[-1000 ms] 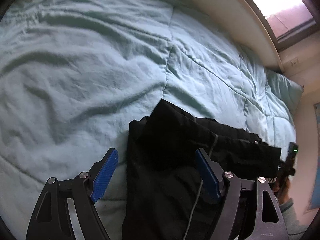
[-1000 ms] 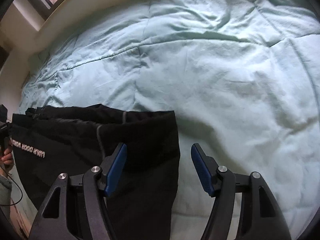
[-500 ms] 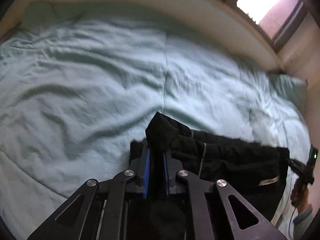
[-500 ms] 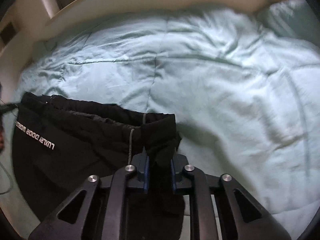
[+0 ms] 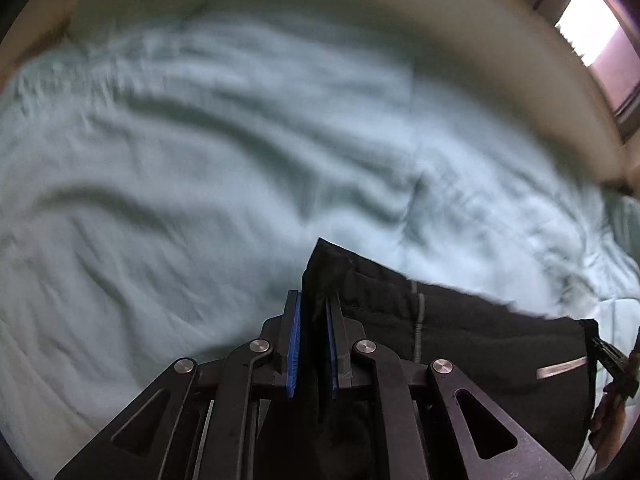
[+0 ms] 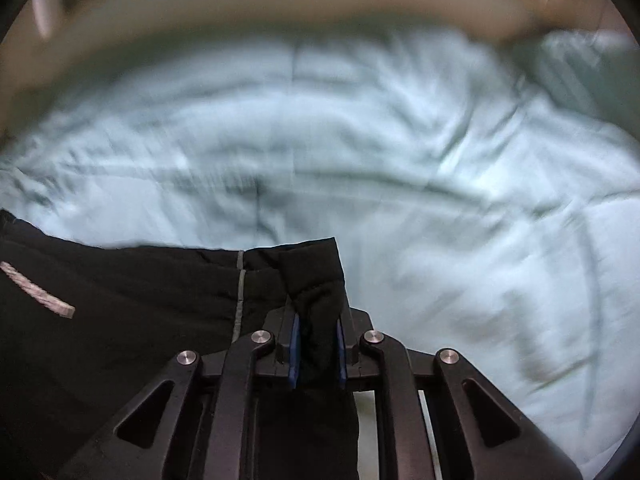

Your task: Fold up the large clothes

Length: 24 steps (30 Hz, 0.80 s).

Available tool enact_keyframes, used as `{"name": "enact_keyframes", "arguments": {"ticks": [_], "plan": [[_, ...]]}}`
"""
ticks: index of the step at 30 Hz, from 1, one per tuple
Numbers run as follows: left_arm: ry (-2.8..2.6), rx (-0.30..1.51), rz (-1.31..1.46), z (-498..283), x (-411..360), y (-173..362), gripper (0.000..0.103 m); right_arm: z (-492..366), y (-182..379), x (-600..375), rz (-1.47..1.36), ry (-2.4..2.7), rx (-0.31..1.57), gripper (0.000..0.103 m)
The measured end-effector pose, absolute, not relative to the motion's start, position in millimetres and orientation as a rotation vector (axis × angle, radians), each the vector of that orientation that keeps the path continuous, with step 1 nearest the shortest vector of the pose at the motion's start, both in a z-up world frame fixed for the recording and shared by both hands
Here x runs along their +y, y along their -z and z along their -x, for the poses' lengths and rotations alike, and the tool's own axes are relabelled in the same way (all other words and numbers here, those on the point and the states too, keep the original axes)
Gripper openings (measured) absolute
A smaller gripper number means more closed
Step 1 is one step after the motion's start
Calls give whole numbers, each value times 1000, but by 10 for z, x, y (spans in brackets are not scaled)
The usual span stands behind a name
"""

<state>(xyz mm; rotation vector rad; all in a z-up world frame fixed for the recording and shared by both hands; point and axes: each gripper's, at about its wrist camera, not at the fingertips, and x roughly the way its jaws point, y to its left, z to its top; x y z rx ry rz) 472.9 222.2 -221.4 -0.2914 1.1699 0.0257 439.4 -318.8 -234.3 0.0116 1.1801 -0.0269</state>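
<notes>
Currently both grippers are clenched on corners of the black jacket [image 5: 480, 332], which is held above the pale green duvet [image 5: 200, 168]. Left gripper [image 5: 313, 320] pinches its left corner, right gripper [image 6: 317, 344] pinches its right corner [image 6: 316, 272]. Garment's long axis spans between the two grippers, top edge taut. A grey cord [image 6: 240, 300] hangs downward. Both views are motion-blurred.

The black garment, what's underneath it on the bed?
Around the black garment only the rumpled pale-green quilted duvet shows, reaching its edges. Whatever lies directly beneath is covered by the cloth.
</notes>
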Motion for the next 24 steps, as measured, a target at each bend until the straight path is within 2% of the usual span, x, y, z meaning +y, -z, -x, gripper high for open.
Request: {"name": "enact_keyframes", "arguments": {"ticks": [2, 5, 6, 7, 8, 12, 16, 19, 24], "plan": [[-22, 1189, 287, -4723, 2202, 2347, 13, -4365, 2480, -3216, -50, 27, 1202, 15], [30, 1229, 320, -4765, 2241, 2391, 21, -4348, 2503, -3262, -87, 24, 1213, 19], [74, 1246, 378, -4779, 2295, 2392, 29, -4347, 2499, -3305, -112, 22, 1225, 28], [135, 1262, 472, -4791, 2386, 2393, 41, -4341, 2495, -3341, -132, 24, 1234, 38], [169, 1262, 548, -4782, 2473, 2381, 46, -4315, 2466, -3410, -177, 25, 1242, 42], [148, 1153, 712, -4565, 2953, 2063, 47, -4037, 2154, -3668, -335, 17, 1174, 46], [167, 1046, 687, -4217, 3088, 1538, 49, -3547, 1595, -3647, -377, -22, 1072, 48], [172, 1026, 520, -3839, 2769, 1187, 58, -3216, 1360, -3335, -380, -95, 1051, 49], [288, 1031, 314, -3166, 1810, 1023, 60, -2652, 1403, -2426, -308, -244, 1121, 49]]}}
